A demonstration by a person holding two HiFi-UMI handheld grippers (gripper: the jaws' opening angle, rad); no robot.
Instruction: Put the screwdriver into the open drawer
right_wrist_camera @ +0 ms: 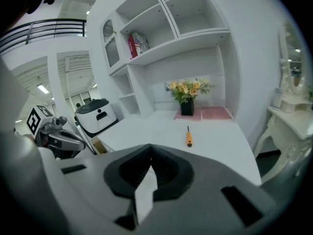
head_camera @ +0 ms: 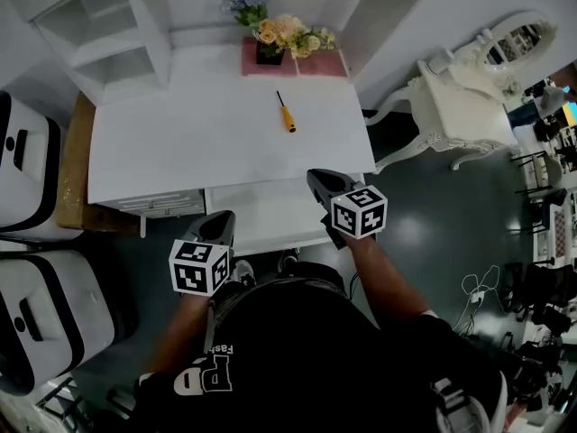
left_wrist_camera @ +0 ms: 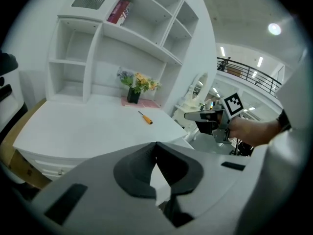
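Observation:
An orange-handled screwdriver point(head_camera: 286, 114) point(left_wrist_camera: 145, 118) point(right_wrist_camera: 189, 137) lies on the white desk point(head_camera: 180, 142), towards its back right. Below the desk's front edge an open white drawer point(head_camera: 261, 213) sticks out. My left gripper point(head_camera: 221, 220) point(left_wrist_camera: 156, 146) hovers by the drawer's near left corner, its jaws shut and holding nothing. My right gripper point(head_camera: 318, 181) point(right_wrist_camera: 150, 148) is over the drawer's right side, shut and holding nothing, well short of the screwdriver. Each gripper shows in the other's view, the right gripper point(left_wrist_camera: 203, 115) and the left gripper point(right_wrist_camera: 58, 137).
A flower pot point(head_camera: 270, 48) on a pink mat stands at the desk's back before white shelves point(head_camera: 108, 34). A white dressing table with a mirror point(head_camera: 460, 88) is to the right. White-and-black cases point(head_camera: 27, 161) and a cardboard box stand to the left.

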